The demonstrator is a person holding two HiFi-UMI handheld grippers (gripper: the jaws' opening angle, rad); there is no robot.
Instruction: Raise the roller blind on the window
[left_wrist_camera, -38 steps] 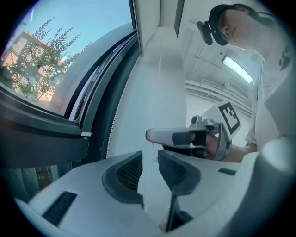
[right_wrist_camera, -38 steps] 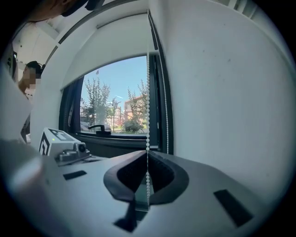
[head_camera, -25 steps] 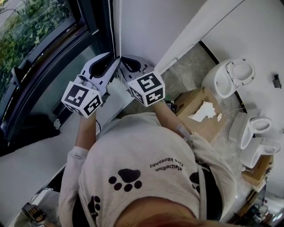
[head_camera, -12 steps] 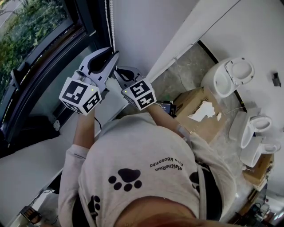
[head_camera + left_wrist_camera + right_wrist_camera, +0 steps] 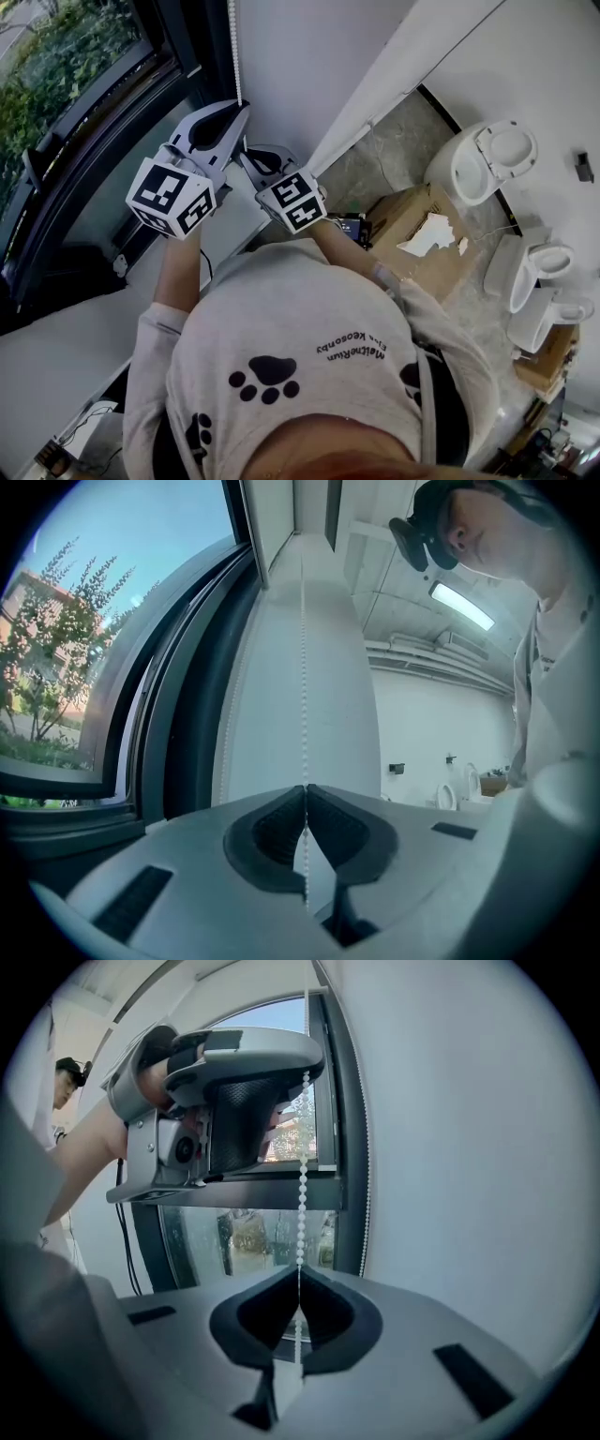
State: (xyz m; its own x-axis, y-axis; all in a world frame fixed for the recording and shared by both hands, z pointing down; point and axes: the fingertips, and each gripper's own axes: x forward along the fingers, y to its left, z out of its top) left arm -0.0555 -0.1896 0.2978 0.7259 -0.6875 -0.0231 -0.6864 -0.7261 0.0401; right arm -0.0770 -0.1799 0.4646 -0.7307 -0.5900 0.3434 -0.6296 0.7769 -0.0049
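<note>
Roller-blind bead chain [image 5: 303, 667]: left gripper [image 5: 306, 789] has just closed on it above the right gripper [image 5: 298, 1274], which is also clamped on it. Next pull looks ready.

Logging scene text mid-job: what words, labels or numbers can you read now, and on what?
"MeitneRun": on the person's shirt, upside down in the head view.
Line under it on the shirt: too small to read reliably.
Marker cubes: black-and-white square patterns, no words.
Cardboard box: no legible print.
</note>
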